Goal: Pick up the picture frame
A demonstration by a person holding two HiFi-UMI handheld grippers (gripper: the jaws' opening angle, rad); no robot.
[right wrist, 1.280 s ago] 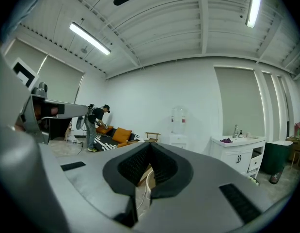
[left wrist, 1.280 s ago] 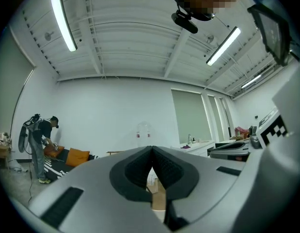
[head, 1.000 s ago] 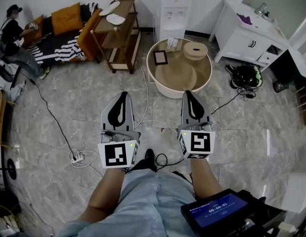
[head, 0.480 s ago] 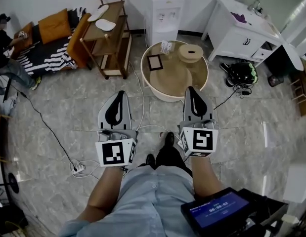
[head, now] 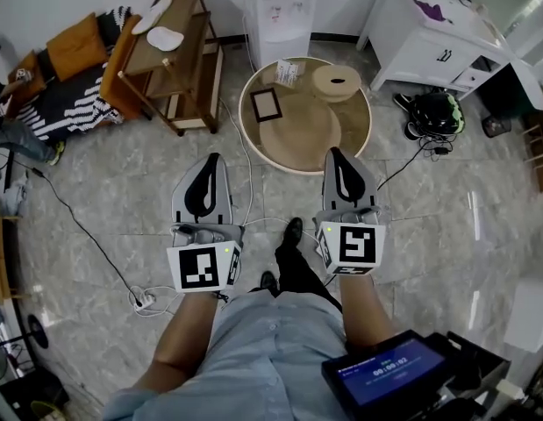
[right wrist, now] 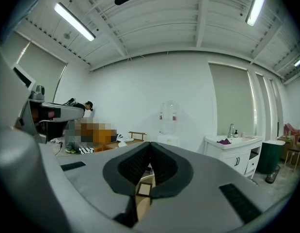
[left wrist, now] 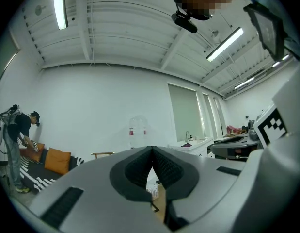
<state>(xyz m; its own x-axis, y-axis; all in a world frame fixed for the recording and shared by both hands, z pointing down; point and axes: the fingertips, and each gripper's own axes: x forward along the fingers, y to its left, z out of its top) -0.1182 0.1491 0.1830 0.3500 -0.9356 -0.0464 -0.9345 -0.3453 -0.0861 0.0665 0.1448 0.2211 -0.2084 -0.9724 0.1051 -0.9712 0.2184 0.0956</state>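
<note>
Grippers both closed and empty: left gripper [head: 209,160] and right gripper [head: 335,153] each have jaws tip to tip with nothing between, held low over the floor, well short of the table [head: 354,128].

Picture frame [head: 266,103] lies flat on the left part of the round table, near its rim. Dark, thin border. My guess: light, stiff, likely glazed, so fragile and slick on the face. Lying flat, it gives little edge to bite; I'd open up and pinch one border rail on the rim side, not the pane.

Clutter:
- Round wooden board [head: 297,132] just beside the frame.
- Round box with a hole [head: 335,82] at the back right.
- Small card [head: 287,73] behind the frame.

Floor cable [head: 250,169] crosses my approach. Shelf unit [head: 170,55] stands left of the table, clear of the reach.
</note>
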